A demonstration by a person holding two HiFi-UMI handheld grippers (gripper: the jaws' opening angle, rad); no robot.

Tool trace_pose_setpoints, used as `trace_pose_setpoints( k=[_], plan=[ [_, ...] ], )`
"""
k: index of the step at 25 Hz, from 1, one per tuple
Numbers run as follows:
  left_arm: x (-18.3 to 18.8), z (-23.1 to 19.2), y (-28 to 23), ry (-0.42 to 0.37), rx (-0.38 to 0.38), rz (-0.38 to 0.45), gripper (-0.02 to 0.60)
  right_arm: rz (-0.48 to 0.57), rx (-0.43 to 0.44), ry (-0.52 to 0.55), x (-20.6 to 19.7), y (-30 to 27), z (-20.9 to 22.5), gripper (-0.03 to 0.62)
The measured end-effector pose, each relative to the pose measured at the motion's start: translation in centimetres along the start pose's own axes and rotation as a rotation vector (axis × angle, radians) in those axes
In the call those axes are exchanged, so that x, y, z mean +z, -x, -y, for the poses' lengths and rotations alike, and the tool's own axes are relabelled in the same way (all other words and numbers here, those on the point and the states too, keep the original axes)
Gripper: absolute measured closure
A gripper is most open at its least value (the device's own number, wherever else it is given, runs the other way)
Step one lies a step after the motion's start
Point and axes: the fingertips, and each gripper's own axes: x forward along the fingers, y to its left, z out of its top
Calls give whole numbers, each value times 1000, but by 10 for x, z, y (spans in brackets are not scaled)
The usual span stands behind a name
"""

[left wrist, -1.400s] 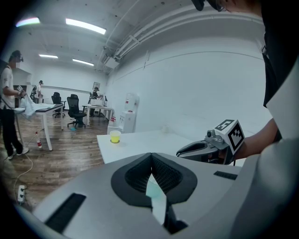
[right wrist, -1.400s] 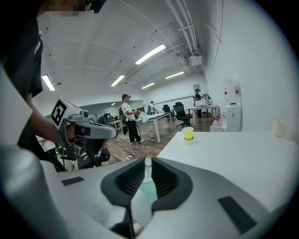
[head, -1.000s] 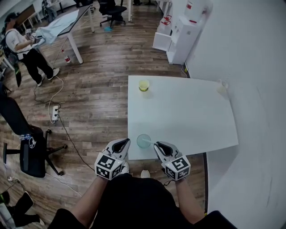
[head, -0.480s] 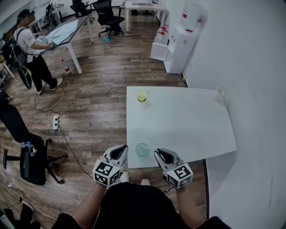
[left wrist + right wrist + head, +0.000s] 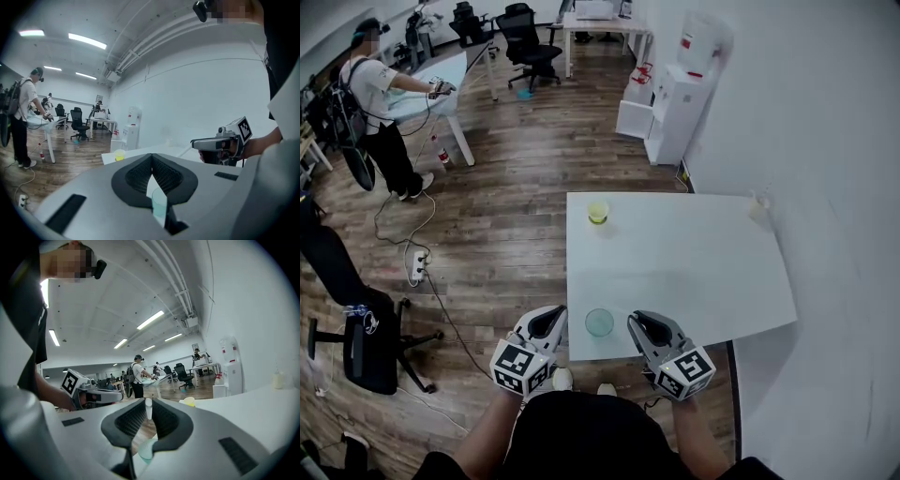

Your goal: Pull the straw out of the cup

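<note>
- The right gripper (image 5: 148, 405) is clamped on the white straw (image 5: 148, 409), which is held apart from the cup.
- The left gripper (image 5: 152, 160) has its jaws pressed together on nothing.
- The cup (image 5: 599, 322) sits at the table's (image 5: 694, 253) near edge, with the left gripper at its 9 o'clock and the right at its 3 o'clock.
- A yellow cup (image 5: 598, 211) stands at its 12 o'clock, well apart.

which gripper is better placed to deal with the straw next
Right. The right gripper has its jaws shut on the white straw, just above the cup. The left gripper is shut on nothing and sits apart from the cup, on its other side.
</note>
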Motion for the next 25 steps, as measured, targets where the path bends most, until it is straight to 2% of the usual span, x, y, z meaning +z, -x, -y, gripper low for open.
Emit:
trace_pose_setpoints(
  k=[13, 25],
  plan=[
    [30, -3, 10, -16, 6, 68, 568, 138, -2, 5, 54, 15, 0, 537],
    [30, -6, 14, -14, 16, 66, 568, 155, -49, -24, 56, 32, 13, 539]
  ],
)
